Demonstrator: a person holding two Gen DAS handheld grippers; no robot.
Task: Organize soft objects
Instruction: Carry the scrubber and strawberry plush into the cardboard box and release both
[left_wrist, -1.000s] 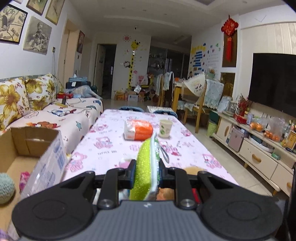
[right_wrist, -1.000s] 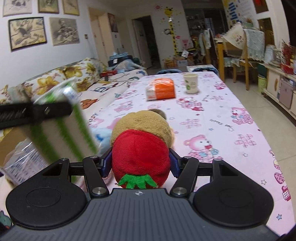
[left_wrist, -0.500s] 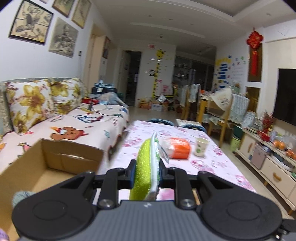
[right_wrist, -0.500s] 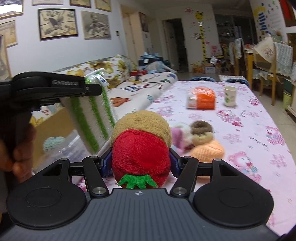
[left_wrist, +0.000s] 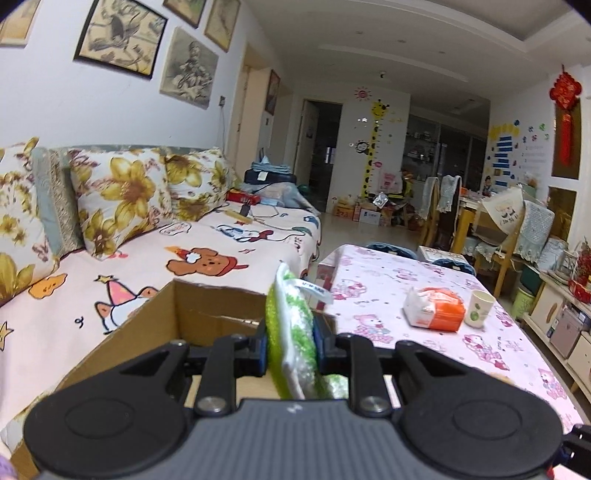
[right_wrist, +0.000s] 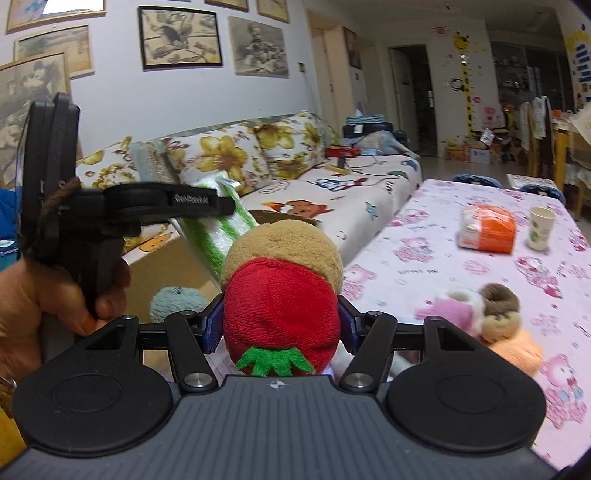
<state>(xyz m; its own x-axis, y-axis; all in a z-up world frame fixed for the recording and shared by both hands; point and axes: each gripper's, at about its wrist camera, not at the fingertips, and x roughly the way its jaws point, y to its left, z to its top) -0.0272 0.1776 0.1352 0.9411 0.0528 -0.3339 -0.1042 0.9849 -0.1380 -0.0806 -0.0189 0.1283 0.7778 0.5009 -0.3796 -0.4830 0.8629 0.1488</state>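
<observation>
My left gripper (left_wrist: 290, 341) is shut on a green and white fuzzy cloth (left_wrist: 293, 332) with a white tag, held over the open cardboard box (left_wrist: 207, 310). From the right wrist view that same cloth (right_wrist: 218, 236) hangs from the left gripper in a person's hand (right_wrist: 40, 306), above the box. My right gripper (right_wrist: 279, 325) is shut on a red and tan plush toy (right_wrist: 280, 295) with a green felt leaf. A teal yarn ball (right_wrist: 173, 302) lies in the box. Pink, brown and orange plush pieces (right_wrist: 487, 317) lie on the pink tablecloth (right_wrist: 443, 266).
An orange and white packet (left_wrist: 434, 308) and a paper cup (left_wrist: 476, 308) stand on the table farther back. A sofa with flowered cushions (left_wrist: 122, 199) runs along the left wall beside the box. Chairs and a low cabinet (left_wrist: 565, 325) are on the right.
Both grippers have swung left from over the table toward the box and sofa, each still holding its item. The cloth now hangs over the box opening.
</observation>
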